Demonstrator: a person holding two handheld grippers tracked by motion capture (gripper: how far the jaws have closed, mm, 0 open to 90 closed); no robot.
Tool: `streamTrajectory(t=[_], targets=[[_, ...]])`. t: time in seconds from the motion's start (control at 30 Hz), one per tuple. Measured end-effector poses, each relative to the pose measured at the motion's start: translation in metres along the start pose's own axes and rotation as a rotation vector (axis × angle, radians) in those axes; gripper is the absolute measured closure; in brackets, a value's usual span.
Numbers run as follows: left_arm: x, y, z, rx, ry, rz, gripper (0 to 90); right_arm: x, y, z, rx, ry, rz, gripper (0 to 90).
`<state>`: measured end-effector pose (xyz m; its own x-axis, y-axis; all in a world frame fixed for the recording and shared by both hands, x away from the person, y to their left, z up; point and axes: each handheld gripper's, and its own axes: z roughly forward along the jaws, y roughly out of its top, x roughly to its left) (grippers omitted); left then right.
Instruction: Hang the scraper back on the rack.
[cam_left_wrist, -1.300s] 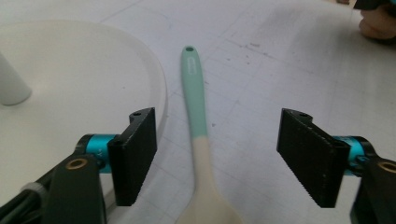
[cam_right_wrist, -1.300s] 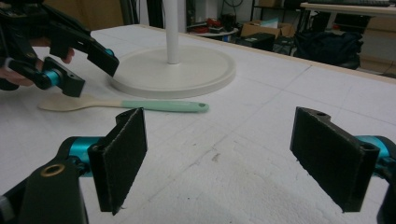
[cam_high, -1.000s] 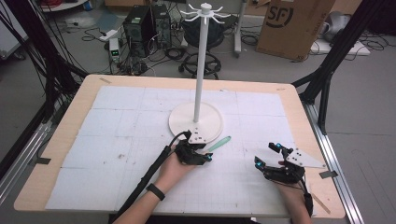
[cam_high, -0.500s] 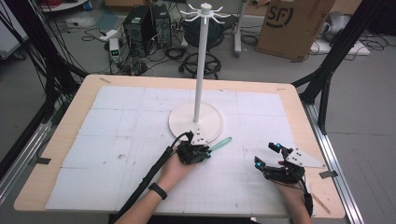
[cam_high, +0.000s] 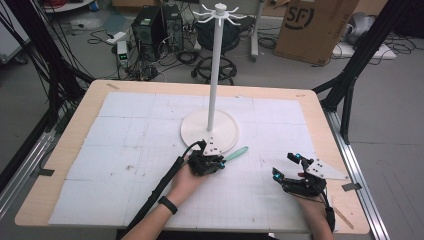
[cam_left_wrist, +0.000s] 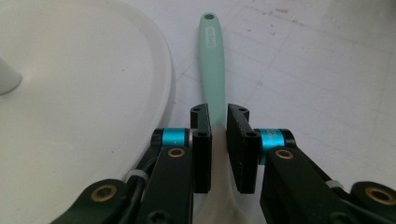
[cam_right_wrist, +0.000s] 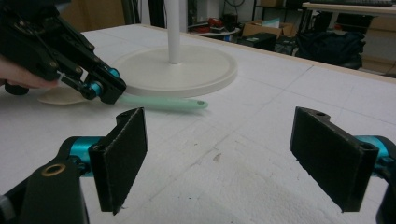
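A spatula (cam_high: 235, 153) with a mint-green handle (cam_left_wrist: 212, 60) and a cream head lies on the white mat, right beside the round base (cam_high: 227, 132) of a tall white hook stand. My left gripper (cam_high: 216, 161) is shut on the handle near the head, its jaws pressed to both sides (cam_left_wrist: 218, 126). In the right gripper view, the spatula (cam_right_wrist: 159, 102) rests flat, with the left gripper (cam_right_wrist: 109, 91) over it. My right gripper (cam_high: 285, 164) hovers near the table's front right, wide open with nothing between its jaws (cam_right_wrist: 219, 154).
The stand's white pole (cam_high: 214, 75) rises from the base to a crown of hooks. The base's rim (cam_left_wrist: 70, 93) lies just left of the handle. A gridded white mat (cam_high: 125, 150) covers the wooden table. Boxes, cables and computers sit on the floor beyond.
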<state>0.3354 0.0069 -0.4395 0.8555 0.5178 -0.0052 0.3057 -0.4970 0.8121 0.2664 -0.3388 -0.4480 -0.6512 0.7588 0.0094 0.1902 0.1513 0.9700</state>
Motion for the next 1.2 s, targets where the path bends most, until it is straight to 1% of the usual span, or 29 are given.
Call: streamTrajectory(t=[0.07,0.13,0.23,0.27,0.37,0.4,0.5,0.57,0.6,0.63,0.7,0.8,0.87,0.93,1.03,1.1,1.13,1.17,1.2], targets=[[0.001,0.003,-0.008,-0.025,-0.008,-0.012,80.5,0.000,0.000,0.000,0.000,-0.001,-0.002,18.2],[0.002,0.006,-0.017,-0.048,-0.030,-0.022,80.5,0.000,0.000,0.000,0.000,-0.001,-0.003,18.2],[0.004,0.011,-0.034,-0.084,-0.050,-0.034,80.5,0.000,0.000,0.000,0.000,-0.002,-0.001,18.2],[0.005,0.013,-0.039,-0.101,-0.056,-0.046,80.5,0.000,0.000,0.000,-0.004,-0.003,-0.004,18.2],[0.011,0.017,-0.058,-0.139,-0.058,-0.064,80.5,0.000,0.000,0.000,-0.004,-0.003,-0.007,18.2],[0.013,0.018,-0.064,-0.152,-0.058,-0.077,80.5,0.000,0.000,0.000,-0.004,-0.004,-0.007,18.2],[0.020,0.021,-0.083,-0.172,-0.047,-0.086,80.5,0.000,0.000,0.000,-0.004,-0.004,-0.003,18.2],[0.025,0.023,-0.095,-0.193,-0.046,-0.099,80.5,0.000,0.000,0.000,-0.004,-0.004,-0.003,18.2],[0.028,0.024,-0.101,-0.198,-0.045,-0.099,80.5,0.000,0.000,0.000,-0.004,-0.005,-0.003,18.2],[0.030,0.026,-0.107,-0.200,-0.035,-0.089,80.5,0.000,0.000,0.000,-0.005,-0.005,-0.002,18.2],[0.034,0.030,-0.121,-0.214,-0.020,-0.086,80.5,0.000,0.000,0.000,-0.007,-0.006,-0.005,18.2],[0.042,0.038,-0.143,-0.246,-0.015,-0.095,80.5,0.000,0.000,0.000,-0.004,-0.005,-0.001,18.2],[0.046,0.043,-0.157,-0.263,-0.008,-0.091,80.5,0.000,0.000,0.000,-0.006,-0.007,-0.004,18.2],[0.049,0.049,-0.172,-0.278,0.016,-0.080,80.5,0.000,0.000,0.000,-0.007,-0.008,-0.004,18.2],[0.053,0.058,-0.193,-0.308,0.038,-0.082,80.5,0.000,0.000,0.000,-0.005,-0.007,-0.002,18.2],[0.057,0.065,-0.205,-0.320,0.042,-0.077,80.5,0.000,0.000,0.000,-0.004,-0.008,0.002,18.3],[0.058,0.068,-0.210,-0.326,0.041,-0.081,80.4,0.000,0.000,0.000,-0.004,-0.008,0.002,18.3],[0.060,0.072,-0.215,-0.331,0.042,-0.076,80.5,0.000,0.000,0.000,-0.005,-0.008,0.002,18.3],[0.062,0.075,-0.220,-0.336,0.052,-0.069,80.4,0.000,0.000,0.000,-0.004,-0.008,0.002,18.3]])
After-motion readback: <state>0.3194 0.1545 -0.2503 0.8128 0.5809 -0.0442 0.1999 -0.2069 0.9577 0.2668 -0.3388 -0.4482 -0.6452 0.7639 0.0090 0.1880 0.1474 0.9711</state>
